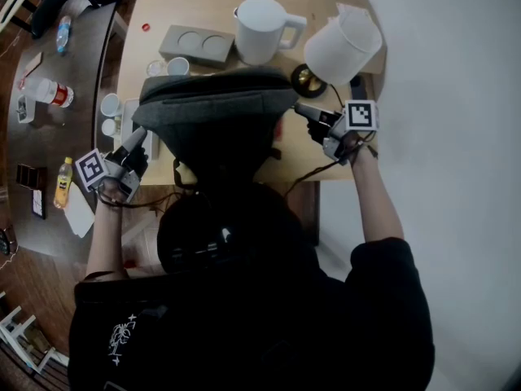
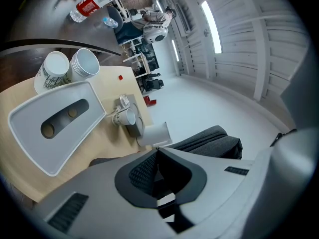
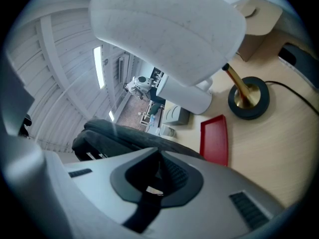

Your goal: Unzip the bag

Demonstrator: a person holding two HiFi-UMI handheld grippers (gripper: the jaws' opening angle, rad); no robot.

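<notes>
A dark grey bag (image 1: 216,120) stands on the light wooden table (image 1: 163,6), right in front of the person. My left gripper (image 1: 143,133) is at the bag's left corner, jaws together. In the left gripper view its tips (image 2: 157,148) meet with nothing between them, and the bag (image 2: 212,141) lies just beyond to the right. My right gripper (image 1: 298,107) is at the bag's right corner. In the right gripper view its tips (image 3: 159,151) also meet, with the bag (image 3: 114,136) just ahead to the left. I cannot make out the zip.
Behind the bag stand a white pitcher (image 1: 260,29), a lamp with a white shade (image 1: 342,46), a grey two-hole holder (image 1: 198,46) and cups (image 1: 177,66). A red tray (image 3: 214,138) lies right of the bag, a white tray (image 2: 50,128) left. A dark side table (image 1: 81,47) holds bottles.
</notes>
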